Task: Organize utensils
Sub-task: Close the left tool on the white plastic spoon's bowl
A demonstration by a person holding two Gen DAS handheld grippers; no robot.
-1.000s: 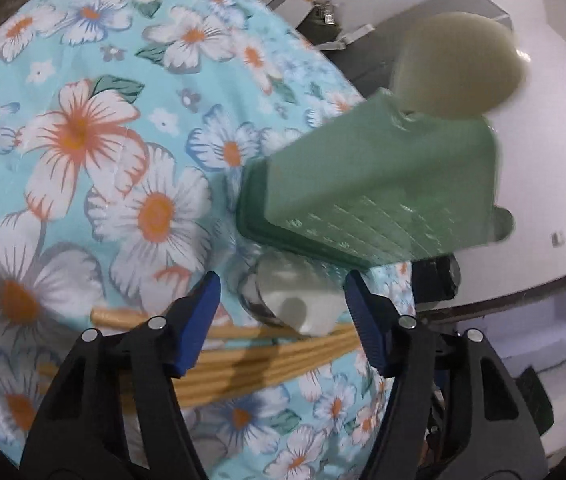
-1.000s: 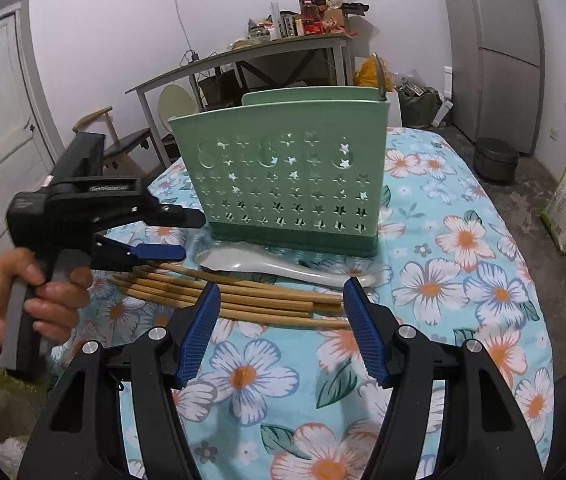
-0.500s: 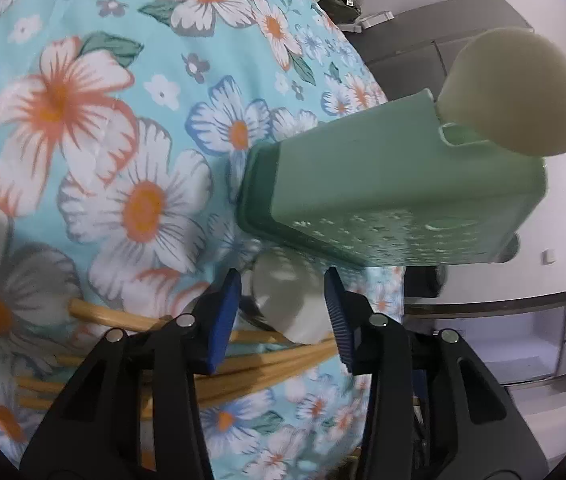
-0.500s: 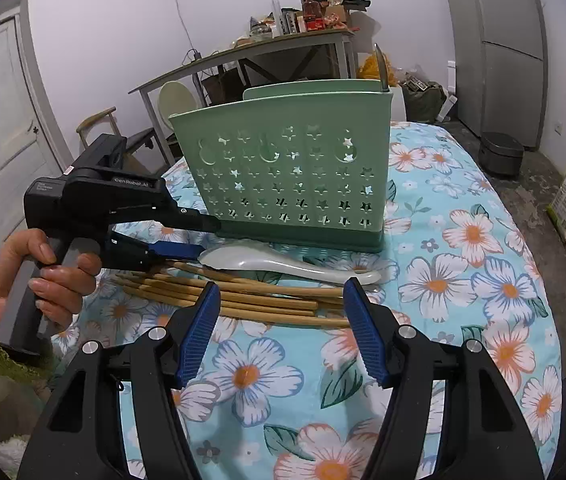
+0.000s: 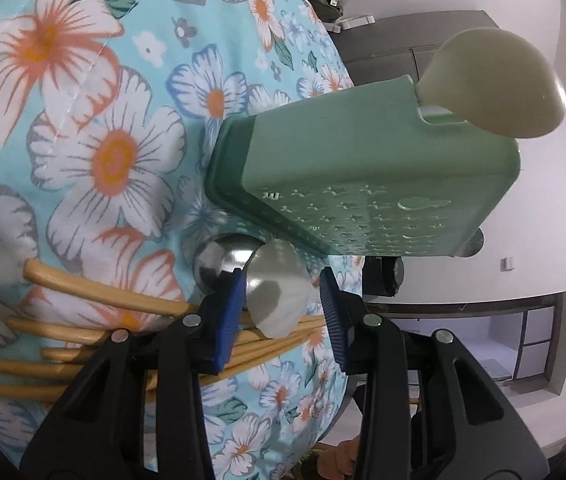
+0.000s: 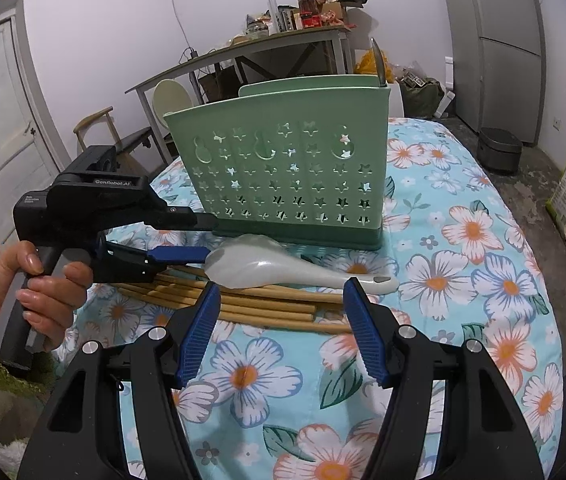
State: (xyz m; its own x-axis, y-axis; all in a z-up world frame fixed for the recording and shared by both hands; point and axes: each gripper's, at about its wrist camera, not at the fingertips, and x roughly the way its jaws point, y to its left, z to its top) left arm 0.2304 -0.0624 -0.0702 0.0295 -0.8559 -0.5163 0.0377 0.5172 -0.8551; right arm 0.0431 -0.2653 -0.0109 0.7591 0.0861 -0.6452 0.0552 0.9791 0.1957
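A: Where's the white spoon [image 6: 283, 266] lying?

B: Across the chopsticks [image 6: 267, 308], before the green utensil holder [image 6: 295, 168], handle pointing away from the left gripper [image 5: 281, 300], whose jaws are closing around its bowl, perhaps touching.

A: And the right gripper [image 6: 283, 328]?

B: Hanging open, empty. Only the left view is showing a metal spoon [image 5: 219, 264] underneath.

Spoon [image 6: 283, 266] lies on chopsticks [image 6: 267, 308], before the holder [image 6: 283, 168].

One green holder [image 6: 295, 172], two pale spoons — one lying [image 6: 283, 268], one standing [image 5: 495, 84] — one metal utensil [image 6: 379, 62], several chopsticks [image 6: 267, 308], two grippers.
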